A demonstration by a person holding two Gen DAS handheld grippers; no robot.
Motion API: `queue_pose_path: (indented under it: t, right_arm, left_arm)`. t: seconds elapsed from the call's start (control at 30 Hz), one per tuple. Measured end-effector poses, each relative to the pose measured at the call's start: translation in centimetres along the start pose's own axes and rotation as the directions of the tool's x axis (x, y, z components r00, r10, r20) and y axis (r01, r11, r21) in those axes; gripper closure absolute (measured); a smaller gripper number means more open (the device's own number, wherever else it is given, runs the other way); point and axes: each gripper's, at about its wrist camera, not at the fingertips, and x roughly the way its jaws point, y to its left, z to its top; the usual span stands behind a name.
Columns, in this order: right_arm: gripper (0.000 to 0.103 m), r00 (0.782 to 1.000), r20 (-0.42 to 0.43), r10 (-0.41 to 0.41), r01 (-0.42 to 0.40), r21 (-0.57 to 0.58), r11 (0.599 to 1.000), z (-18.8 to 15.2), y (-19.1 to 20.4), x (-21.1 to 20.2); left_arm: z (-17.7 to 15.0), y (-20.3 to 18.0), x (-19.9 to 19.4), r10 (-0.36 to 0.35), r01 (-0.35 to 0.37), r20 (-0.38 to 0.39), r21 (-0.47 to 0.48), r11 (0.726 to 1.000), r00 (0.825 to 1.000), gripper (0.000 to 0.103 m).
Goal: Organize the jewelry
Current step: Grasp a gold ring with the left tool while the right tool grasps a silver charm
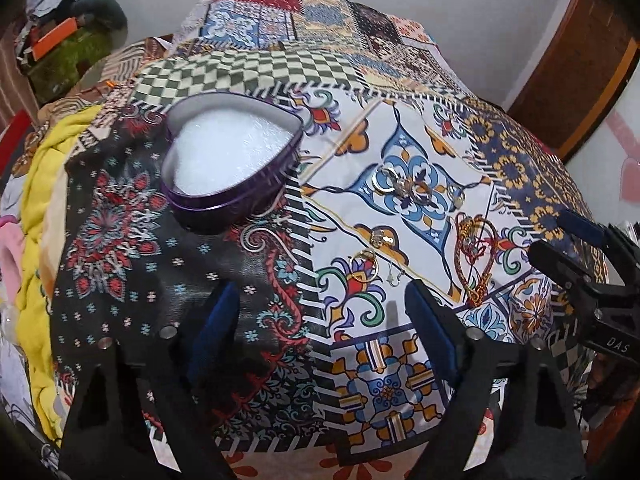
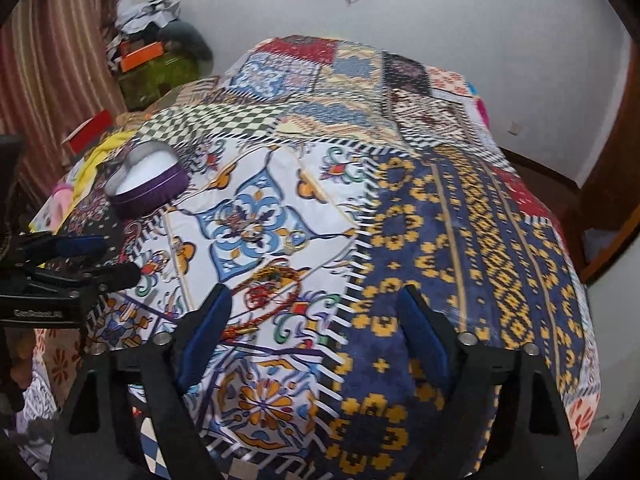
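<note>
Purple heart-shaped tin (image 1: 224, 176) holds only white padding (image 1: 228, 152).

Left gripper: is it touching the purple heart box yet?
Apart. In the left wrist view the left gripper stands open, and a stretch of patterned bedspread shows between its fingertips and the heart box.

Small rings (image 1: 404, 188) on the bedspread (image 1: 400, 140) blurred, details too small to tell
</note>
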Motion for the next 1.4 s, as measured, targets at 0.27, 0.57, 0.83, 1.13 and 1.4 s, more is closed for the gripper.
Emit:
queue_pose_path:
  t: [0.27, 0.57, 0.83, 1.13, 1.4]
  right_arm:
    - [0.047, 0.992, -0.064, 0.112, -0.112, -0.004, 0.994, 1.4, 0.8, 2.0]
    - [0.056, 0.978, -0.112, 0.178, -0.184, -0.054, 0.981, 2.3, 3.0, 3.5]
    - [0.063, 0.962, -0.167, 0.218, -0.232, -0.068, 0.97, 2.5, 4.2, 4.6]
    - [0.067, 0.952, -0.208, 0.223, -0.251, -0.116, 0.961, 3.4, 6.6, 5.9]
    - [0.08, 0.938, -0.254, 0.235, -0.272, -0.124, 0.954, 3.8, 8.5, 7.7]
  left_arm:
    - [0.3, -0.8, 1.1, -0.021, 0.022, -0.013, 0.061, 0.998, 1.0, 0.047]
    - [0.8, -1.8, 2.3, -0.03, 0.029, 0.001, 0.142, 0.989, 1.0, 0.067]
    - [1.1, -1.4, 2.7, -0.069, 0.067, 0.009, 0.14, 0.988, 0.998, 0.087]
    - [0.8, 0.3, 1.3, -0.064, 0.06, 0.048, 0.092, 0.994, 0.997, 0.088]
    - [0.8, 2.3, -0.9, -0.048, 0.042, 0.111, 0.05, 0.998, 0.993, 0.089]
